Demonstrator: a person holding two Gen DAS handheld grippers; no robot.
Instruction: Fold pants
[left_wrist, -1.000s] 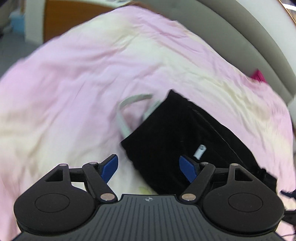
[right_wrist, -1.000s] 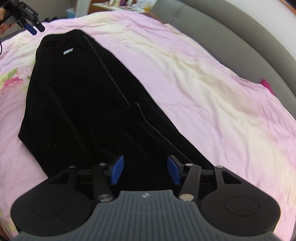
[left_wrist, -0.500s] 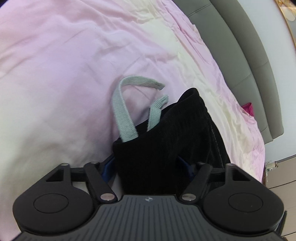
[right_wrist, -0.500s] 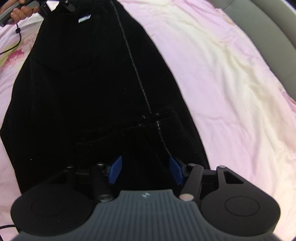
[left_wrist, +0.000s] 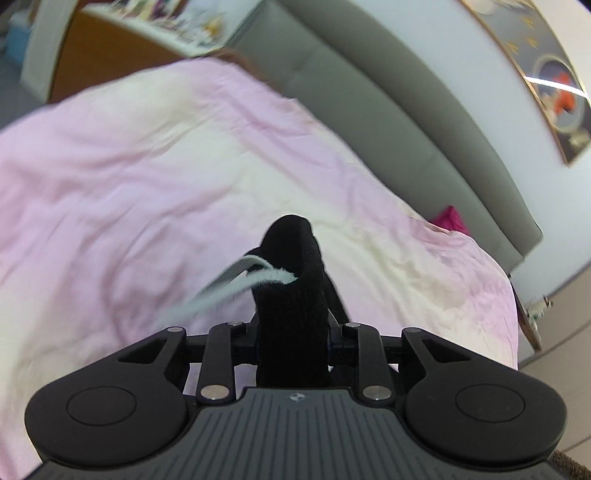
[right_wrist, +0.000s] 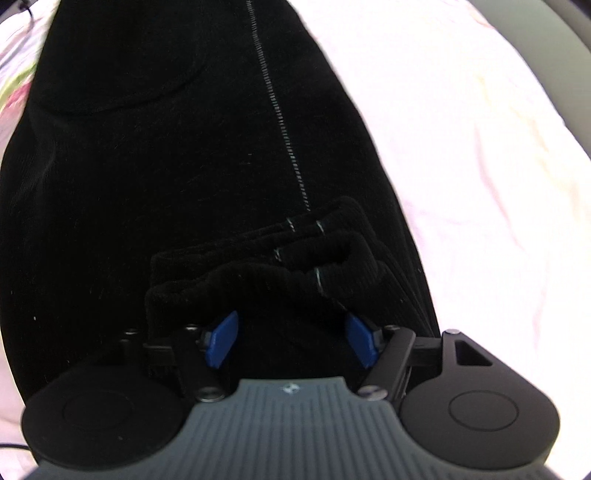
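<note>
Black corduroy pants (right_wrist: 184, 155) — spread on bed, hem bunched, grey drawstring (left_wrist: 225, 282) dangling

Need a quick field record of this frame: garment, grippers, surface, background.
garment: black pants, spread on the bed, hem end bunched at the right gripper
drawstring: grey cord trailing from the waistband, motion-blurred
left gripper: shut on a pinch of the waistband, lifted above the bed
right gripper: open, blue pads either side of the bunched hem
surface: pink and cream bedsheet
background: grey headboard, magenta item at the bed edge
</note>
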